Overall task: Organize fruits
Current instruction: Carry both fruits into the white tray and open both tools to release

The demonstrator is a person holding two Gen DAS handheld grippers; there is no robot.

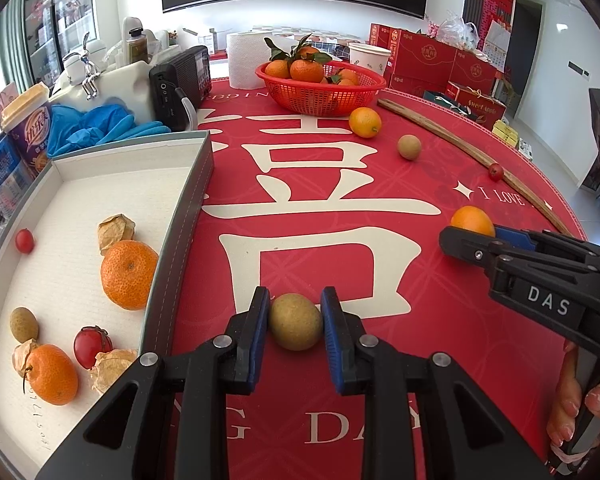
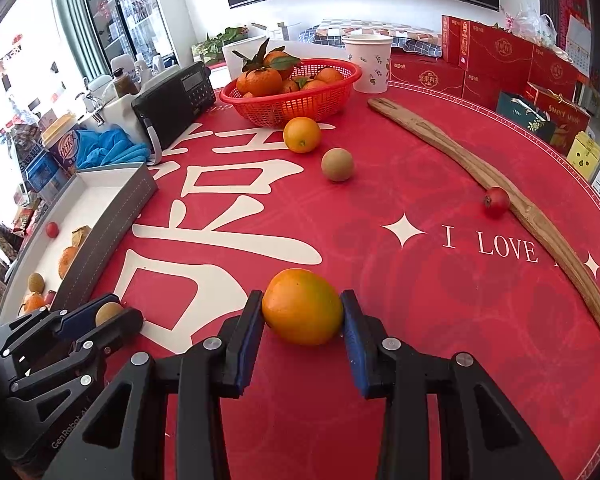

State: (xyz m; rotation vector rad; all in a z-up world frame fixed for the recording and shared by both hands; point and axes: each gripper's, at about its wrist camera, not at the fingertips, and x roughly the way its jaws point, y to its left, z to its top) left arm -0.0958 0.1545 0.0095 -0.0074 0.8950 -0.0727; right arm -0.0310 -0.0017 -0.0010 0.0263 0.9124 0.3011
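Observation:
My left gripper is shut on a brown longan low over the red tablecloth, just right of the grey tray; it also shows in the right wrist view. My right gripper is shut on an orange, seen from the left wrist too. The tray holds two mandarins, a longan, small red fruits and husked fruits. Loose on the cloth lie another orange, a longan and a small red fruit.
A red basket of mandarins stands at the back. A long wooden stick lies along the right side. A black radio, blue gloves, a paper cup and red gift boxes crowd the table's far edges.

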